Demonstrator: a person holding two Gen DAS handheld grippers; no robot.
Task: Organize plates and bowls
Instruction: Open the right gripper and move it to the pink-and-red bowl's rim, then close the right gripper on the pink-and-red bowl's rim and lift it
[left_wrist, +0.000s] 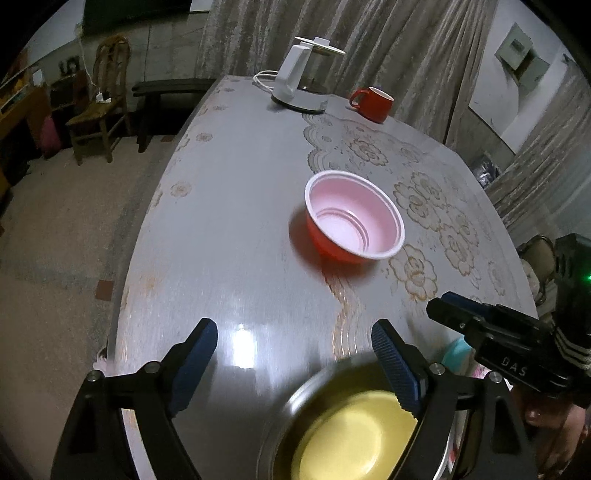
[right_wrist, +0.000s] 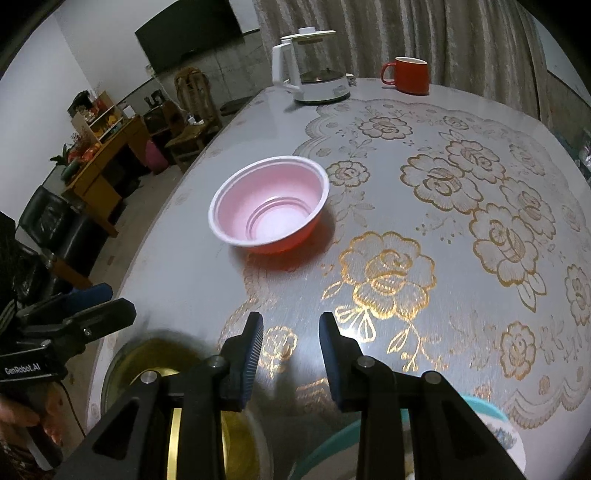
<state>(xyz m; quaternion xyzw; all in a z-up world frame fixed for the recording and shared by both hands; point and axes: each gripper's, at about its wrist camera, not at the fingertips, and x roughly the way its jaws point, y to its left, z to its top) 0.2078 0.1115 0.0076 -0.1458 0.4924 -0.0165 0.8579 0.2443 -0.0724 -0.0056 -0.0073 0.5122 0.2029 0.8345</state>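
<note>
White capitals "DAS" run along the black body of the right gripper, seen from the left wrist camera. On the black body of the left gripper, a white label reads "GenRobot.AI". No other lettering is readable.

White electric kettle at table's far edge, red mug just right, wooden chair far left, black television on wall

A glossy table cover with gold print is seen; the red bowl looks like smooth plastic, the near bowl like shiny metal.
</note>
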